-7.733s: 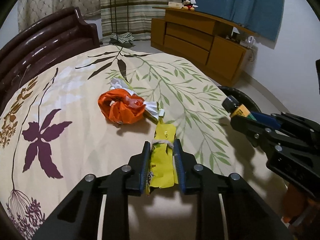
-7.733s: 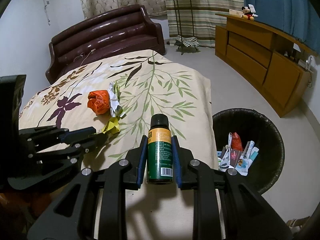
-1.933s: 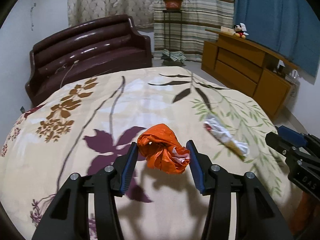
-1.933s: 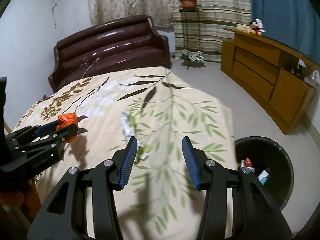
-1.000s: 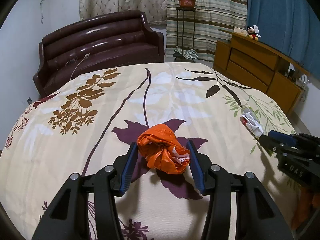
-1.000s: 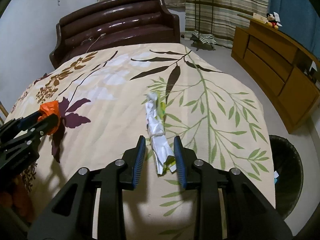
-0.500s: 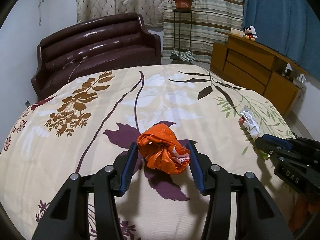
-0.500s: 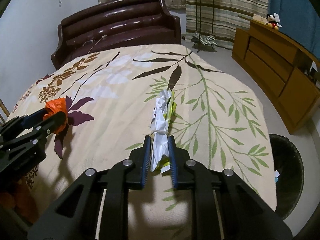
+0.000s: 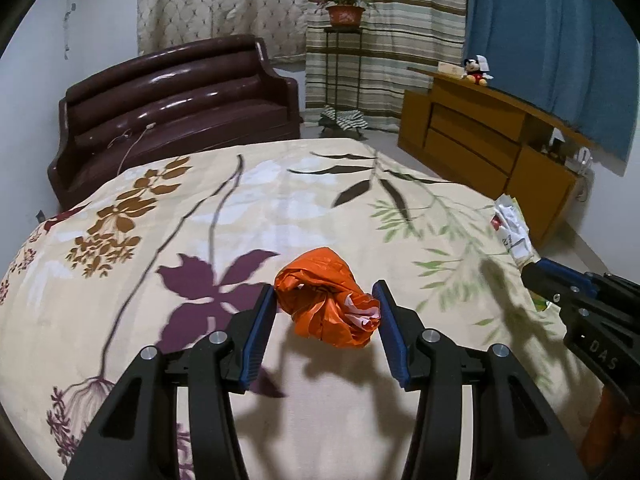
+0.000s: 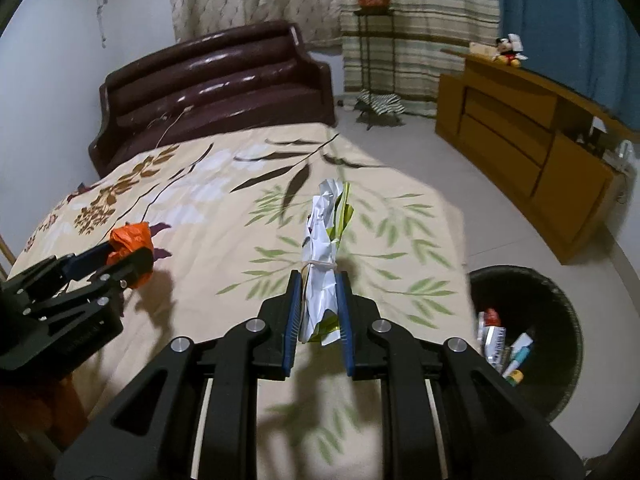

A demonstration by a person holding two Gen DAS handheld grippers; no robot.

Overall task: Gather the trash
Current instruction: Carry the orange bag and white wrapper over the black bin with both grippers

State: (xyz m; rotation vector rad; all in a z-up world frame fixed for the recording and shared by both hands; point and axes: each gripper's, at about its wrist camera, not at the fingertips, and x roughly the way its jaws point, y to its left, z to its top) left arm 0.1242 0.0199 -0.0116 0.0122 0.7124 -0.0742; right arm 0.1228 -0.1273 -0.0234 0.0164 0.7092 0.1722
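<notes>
The right tool (image 10: 318,304) grips a long wrapper (image 10: 324,248) above the bed (image 10: 224,208), its axis pointing far. The bin (image 10: 560,308) sits near right, closer to this tool. The left tool (image 9: 326,314) seemingly clamps an orange bag (image 9: 328,304).

We are holding the left gripper (image 9: 326,316) out level over the bed, its jaws partly closed and pinching an orange bag (image 9: 328,304) between the blue pads. We are holding the right gripper (image 10: 319,304) beside it, to its right, jaws drawn in narrow and clamping a crumpled wrapper (image 10: 322,256) that is sticking up and forward past the fingertips. Both grippers are pointing the same way, well apart from each other, and both are casting shadows on the bedspread below, so neither is touching it.
</notes>
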